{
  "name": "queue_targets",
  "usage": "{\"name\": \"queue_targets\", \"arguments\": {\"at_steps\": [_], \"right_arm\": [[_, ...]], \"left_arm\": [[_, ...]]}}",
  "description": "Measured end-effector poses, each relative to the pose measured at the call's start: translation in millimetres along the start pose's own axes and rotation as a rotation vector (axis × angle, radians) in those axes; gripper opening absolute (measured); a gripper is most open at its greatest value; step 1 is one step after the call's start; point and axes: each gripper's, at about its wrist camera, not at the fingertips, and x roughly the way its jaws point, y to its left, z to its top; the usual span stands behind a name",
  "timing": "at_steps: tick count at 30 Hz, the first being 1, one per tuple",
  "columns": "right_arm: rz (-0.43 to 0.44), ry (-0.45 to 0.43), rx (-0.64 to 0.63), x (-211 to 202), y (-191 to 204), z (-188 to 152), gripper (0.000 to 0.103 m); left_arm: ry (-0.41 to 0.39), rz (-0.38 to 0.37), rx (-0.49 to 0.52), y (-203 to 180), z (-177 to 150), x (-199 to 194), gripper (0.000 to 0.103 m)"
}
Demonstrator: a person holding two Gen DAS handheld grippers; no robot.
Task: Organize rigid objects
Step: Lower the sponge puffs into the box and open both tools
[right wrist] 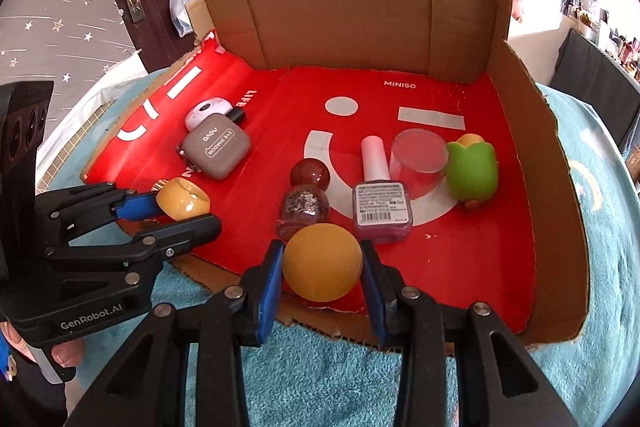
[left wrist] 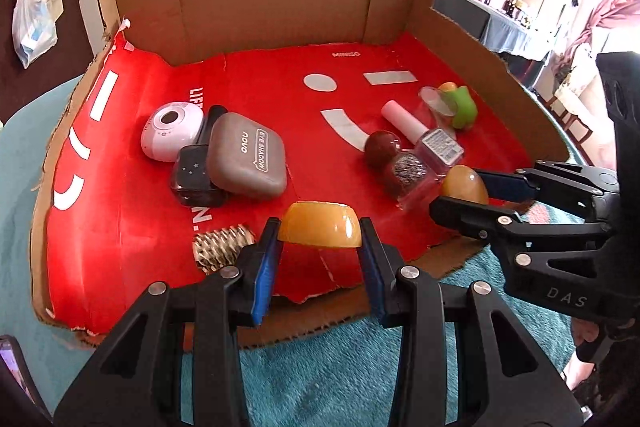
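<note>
Both grippers clamped: my left gripper [left wrist: 320, 247] pinches the amber ring [left wrist: 320, 230], my right gripper [right wrist: 322, 269] the amber ball [right wrist: 322, 263], both over the red tray's [right wrist: 500, 267] near edge, bottles just ahead.

- Both views are brightly lit by daylight; a blown-out window is seen at the right edge of the left wrist view.
- Glare is thrown off the glossy red printed cardboard tray [left wrist: 256, 75].
- Edges are bent by fisheye distortion and darkened at the corners.
</note>
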Motion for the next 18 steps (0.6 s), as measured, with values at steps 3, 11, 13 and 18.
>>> {"name": "queue_targets", "arguments": {"at_steps": [3, 11, 13, 18], "right_arm": [[-0.007, 0.006, 0.004, 4.8, -2.6, 1.9, 0.039], [-0.071, 0.005, -0.025, 10.0, -0.6, 3.9, 0.039], [-0.066, 0.009, -0.015, 11.4, -3.0, 4.4, 0.039], [-0.071, 0.016, -0.010, 16.7, -4.7, 6.1, 0.039]], "left_arm": [[-0.002, -0.011, -0.010, 1.8, 1.7, 1.5, 0.036], [0.003, 0.044, -0.031, 9.3, 3.7, 13.3, 0.036], [0.004, 0.054, -0.029, 9.3, 4.7, 14.1, 0.036], [0.003, 0.072, -0.021, 7.2, 5.7, 16.0, 0.036]]}}
